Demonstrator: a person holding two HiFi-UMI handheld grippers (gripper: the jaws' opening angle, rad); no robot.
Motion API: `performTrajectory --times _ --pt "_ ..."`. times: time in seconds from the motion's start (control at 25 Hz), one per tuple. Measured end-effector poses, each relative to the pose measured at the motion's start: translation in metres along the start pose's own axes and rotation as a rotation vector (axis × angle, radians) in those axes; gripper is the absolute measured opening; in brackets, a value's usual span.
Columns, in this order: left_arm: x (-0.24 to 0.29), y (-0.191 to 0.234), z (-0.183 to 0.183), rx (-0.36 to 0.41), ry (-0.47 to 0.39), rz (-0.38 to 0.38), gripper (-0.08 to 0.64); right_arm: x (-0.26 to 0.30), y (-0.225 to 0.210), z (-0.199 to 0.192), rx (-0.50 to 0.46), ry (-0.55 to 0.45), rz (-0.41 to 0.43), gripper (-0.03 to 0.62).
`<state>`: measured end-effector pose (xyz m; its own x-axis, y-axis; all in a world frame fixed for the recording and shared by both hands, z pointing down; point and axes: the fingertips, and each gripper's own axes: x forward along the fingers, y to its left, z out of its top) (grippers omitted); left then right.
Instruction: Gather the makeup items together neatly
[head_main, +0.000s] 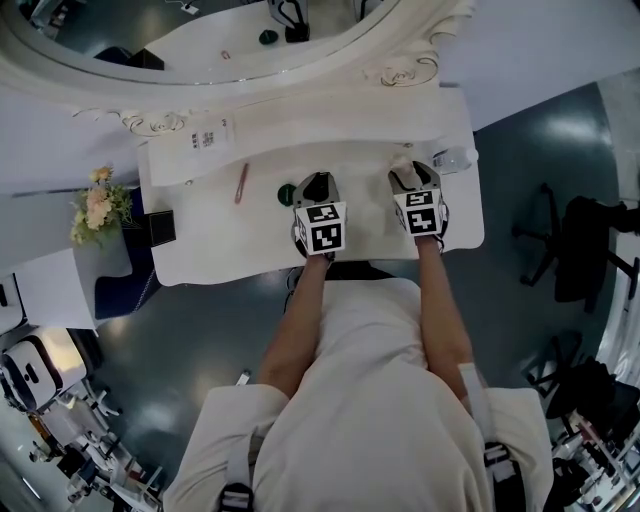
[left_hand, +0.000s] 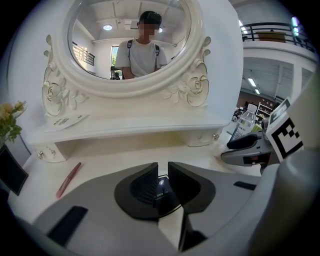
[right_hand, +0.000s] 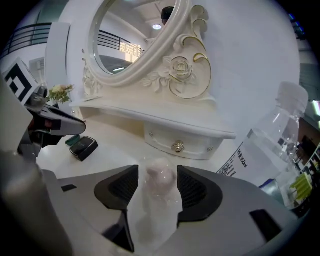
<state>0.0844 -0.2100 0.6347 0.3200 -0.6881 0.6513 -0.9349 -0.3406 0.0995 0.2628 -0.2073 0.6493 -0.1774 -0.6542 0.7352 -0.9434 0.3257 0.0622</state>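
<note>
l gripper (left_hand: 163, 169) pinches a dark printed item (left_hand: 161, 192) over table (head_main: 230, 250) middle; r gripper (right_hand: 157, 171) jaws spread either side of a pale pink item (right_hand: 159, 184), pads off it, nr table's right edge by water bottle (right_hand: 270, 145).

— What stands here besides the white dressing table (head_main: 230, 250)?
— An oval mirror (left_hand: 130, 50) in a white frame carved with roses, set on a raised shelf (left_hand: 150, 129). A printed card (head_main: 208, 138) lies flat on the shelf's left part.
— Any flowers?
— A small bunch of pale flowers (head_main: 98, 205) just off the table's left end. At the right end a clear water bottle (right_hand: 272, 145) stands upright, near a little drawer with a metal knob (right_hand: 177, 147).
— And beyond the table?
— A black office chair (head_main: 575, 250) well apart to the right, on a dark grey floor (head_main: 200, 330)
</note>
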Motion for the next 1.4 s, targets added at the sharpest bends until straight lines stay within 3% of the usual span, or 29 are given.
performTrajectory --times 0.28,0.4,0.6,0.88,1.2,1.4 --pt "-0.004 0.015 -0.002 -0.002 0.006 0.013 0.071 0.010 -0.003 0.002 -0.109 0.060 -0.053 0.258" --pt "-0.008 0.023 -0.002 -0.013 0.003 0.021 0.071 0.014 -0.004 0.004 -0.139 0.066 -0.074 0.222" --pt "-0.016 0.032 -0.002 -0.013 -0.010 0.018 0.071 0.014 -0.007 0.006 -0.095 0.062 -0.116 0.164" --pt "-0.027 0.047 -0.001 0.006 -0.008 -0.019 0.071 0.003 0.020 0.006 -0.031 0.087 -0.149 0.166" --pt "-0.042 0.068 -0.002 0.077 0.018 -0.097 0.071 -0.008 0.078 0.017 0.096 0.086 -0.179 0.172" --pt "-0.054 0.093 -0.002 0.106 0.022 -0.106 0.071 -0.002 0.108 0.021 0.145 0.094 -0.192 0.174"
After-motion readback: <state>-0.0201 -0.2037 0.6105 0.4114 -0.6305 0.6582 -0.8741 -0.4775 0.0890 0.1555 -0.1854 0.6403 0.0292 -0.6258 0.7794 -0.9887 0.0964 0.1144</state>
